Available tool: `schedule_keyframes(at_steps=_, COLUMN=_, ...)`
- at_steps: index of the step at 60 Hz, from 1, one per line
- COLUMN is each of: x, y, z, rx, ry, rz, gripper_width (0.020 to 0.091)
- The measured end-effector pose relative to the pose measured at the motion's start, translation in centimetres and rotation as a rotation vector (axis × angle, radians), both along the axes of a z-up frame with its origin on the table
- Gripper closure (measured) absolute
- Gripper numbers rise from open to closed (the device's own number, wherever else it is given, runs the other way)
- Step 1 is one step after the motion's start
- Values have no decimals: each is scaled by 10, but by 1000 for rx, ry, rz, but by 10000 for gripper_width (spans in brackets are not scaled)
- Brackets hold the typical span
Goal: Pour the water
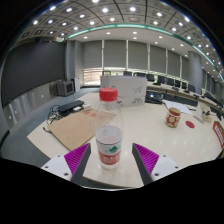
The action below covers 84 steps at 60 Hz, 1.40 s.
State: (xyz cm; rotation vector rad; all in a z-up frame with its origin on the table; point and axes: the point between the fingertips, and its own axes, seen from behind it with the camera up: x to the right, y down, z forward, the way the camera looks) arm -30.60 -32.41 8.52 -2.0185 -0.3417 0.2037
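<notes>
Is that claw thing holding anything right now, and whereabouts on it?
Yes: the jaws of the gripper are shut on the water bottle, pressing its lower body at the label, well below the red cap.

Bottle (108, 130) blocks ahead; cup (173, 115) right.

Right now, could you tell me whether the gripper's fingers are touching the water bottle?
Cannot tell. In the gripper view the bottle stands between the fingers, but neither contact nor a gap shows plainly.
</notes>
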Motion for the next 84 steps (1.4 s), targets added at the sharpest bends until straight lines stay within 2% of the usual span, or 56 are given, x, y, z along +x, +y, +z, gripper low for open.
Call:
schedule_keyframes(at_steps=3, x=-9, y=15, z=-4, rx=14, ry=6, rz=-20, gripper_width=262)
schedule_keyframes(at_steps=6, x=-15, y=29, z=-8, rx=27, ry=15, rz=-41, gripper_width=332)
schedule_keyframes(at_steps=9, x=-17, y=41, z=-9, rx=42, ry=26, rz=-67, gripper_width=456)
schedule_keyframes(at_steps=11, x=-20, y=47, z=-9, rx=57, ry=35, rz=-74, gripper_width=562)
schedule_keyframes(at_steps=16, x=-24, y=58, z=-7, rx=76, ry=40, rz=-72, gripper_width=590)
schedule_keyframes(at_steps=20, x=-24, y=62, z=-4, rx=84, ry=51, rz=-64, gripper_width=643)
schedule_keyframes(at_steps=29, x=-13, y=83, z=32, rx=113, ry=118, rz=-101, gripper_width=725)
schedule_keyframes(at_steps=38, x=-4, y=124, z=87, rx=106, ry=334, rz=-118, gripper_width=725)
schedule_keyframes(at_steps=50, x=19, y=201, z=169, rx=-21, ry=921, rz=-129, gripper_width=727)
schedule_keyframes(at_steps=58, x=57, y=260, z=195, rx=-158, ry=1381, rz=-158, gripper_width=727)
schedule_keyframes(at_steps=64, x=92, y=291, z=198, rx=-258, ry=1669, rz=-189, gripper_width=727)
schedule_keyframes(at_steps=69, x=108, y=320, z=177, rx=-311, ry=1809, rz=-216, gripper_width=728)
schedule_keyframes(at_steps=84, x=144, y=347, z=126, rx=-453, ry=2097, rz=-327, gripper_width=725)
